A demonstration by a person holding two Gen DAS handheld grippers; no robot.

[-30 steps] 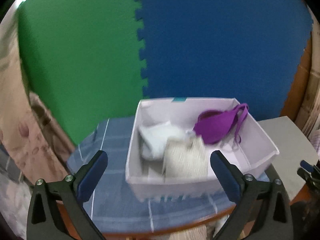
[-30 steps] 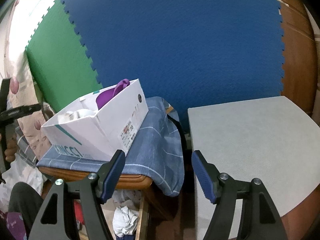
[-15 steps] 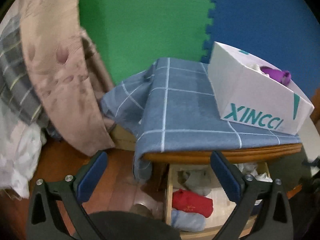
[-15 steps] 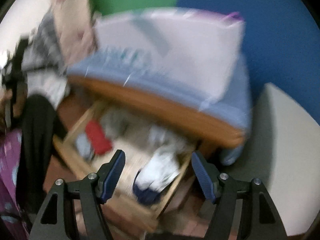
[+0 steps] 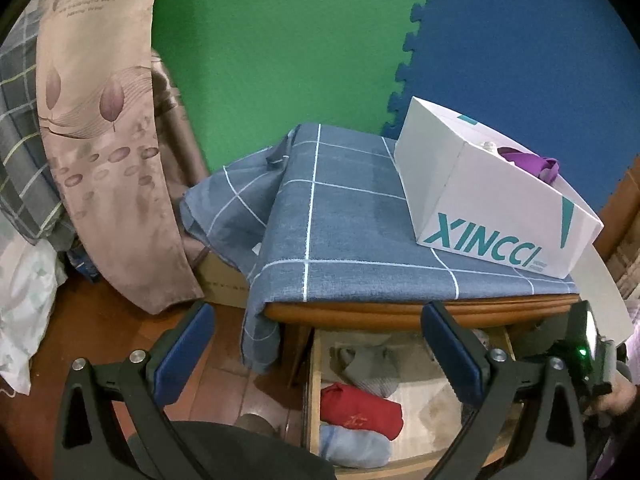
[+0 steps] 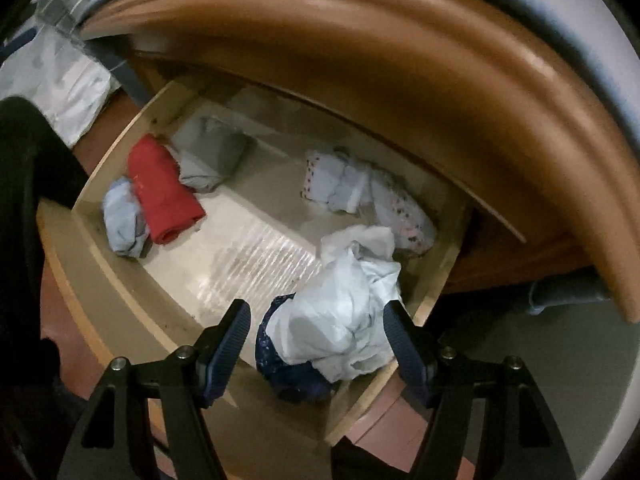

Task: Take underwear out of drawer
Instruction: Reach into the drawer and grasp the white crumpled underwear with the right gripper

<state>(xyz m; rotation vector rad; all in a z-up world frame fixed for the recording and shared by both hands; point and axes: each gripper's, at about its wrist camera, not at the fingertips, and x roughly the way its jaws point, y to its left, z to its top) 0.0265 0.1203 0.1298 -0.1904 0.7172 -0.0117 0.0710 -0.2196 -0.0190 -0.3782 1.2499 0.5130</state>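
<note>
Looking over the whole scene, I see the table (image 5: 400, 312) with its blue checked cloth (image 5: 344, 224) and a white box (image 5: 492, 204) on top, and under the table edge the drawer (image 6: 100, 184) stands pulled open. So the opening is done, I judge, but nothing from this drawer is in a grip at this moment. Some pieces already lie in the box, a purple one (image 5: 532, 162) shows over its wall; whether they came from the drawer I cannot tell. Inside the drawer the underwear is still there: a white crumpled piece (image 6: 344, 308) over a dark blue one (image 6: 288, 376) in the near right corner, a dotted pale piece (image 6: 360, 188) behind it, and at the left a red roll (image 6: 164, 190), a grey piece (image 6: 208, 156) and a light blue piece (image 6: 122, 220). My right gripper (image 6: 316, 338) points down into the drawer with jaws apart, one on each side of the white piece, not pressing it. My left gripper (image 5: 316, 352) is also spread wide and holds nothing, above the drawer's left part. What remains, I think, is lowering, closing on the white piece and lifting it out, then the other pieces.
</note>
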